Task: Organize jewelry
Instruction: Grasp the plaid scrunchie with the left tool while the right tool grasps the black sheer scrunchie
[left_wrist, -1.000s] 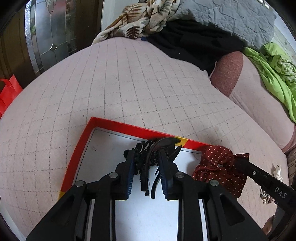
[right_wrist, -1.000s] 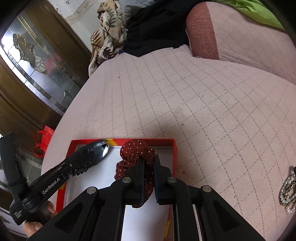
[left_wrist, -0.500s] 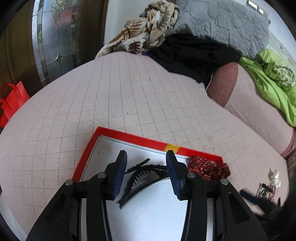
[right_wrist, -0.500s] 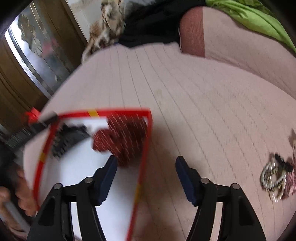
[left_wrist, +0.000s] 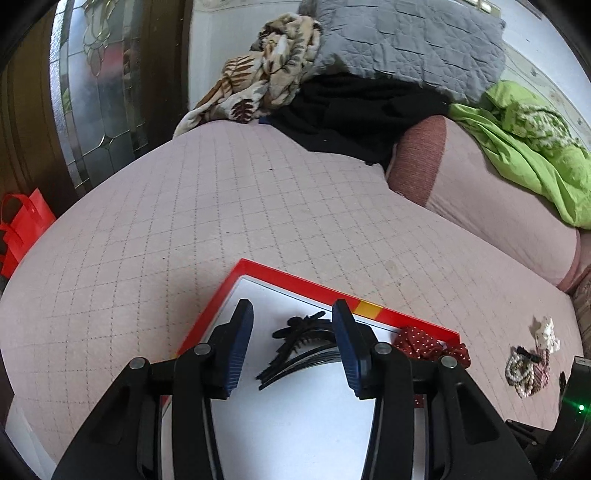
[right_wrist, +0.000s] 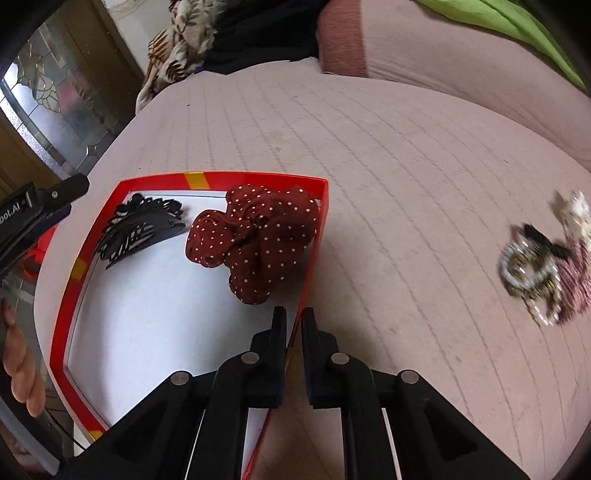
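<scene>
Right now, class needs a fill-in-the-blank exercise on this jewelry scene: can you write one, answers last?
1. The dotted scrunchie lies inside the ____ tray.
2. Beside it in the tray lies a ____ hair claw.
3. The bracelets lie ____ the tray, on the quilt.
4. The right gripper holds ____.

Answers: red; black; outside; nothing

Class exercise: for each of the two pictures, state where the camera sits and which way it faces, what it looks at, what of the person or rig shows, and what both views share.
Left wrist: on the left gripper, facing down over the red tray and black hair clip; its own open fingers show.
Right wrist: on the right gripper, above the tray's edge, facing the scrunchie; shut fingers, a hand show.
Shared: tray, clip, scrunchie, bracelet pile.
</scene>
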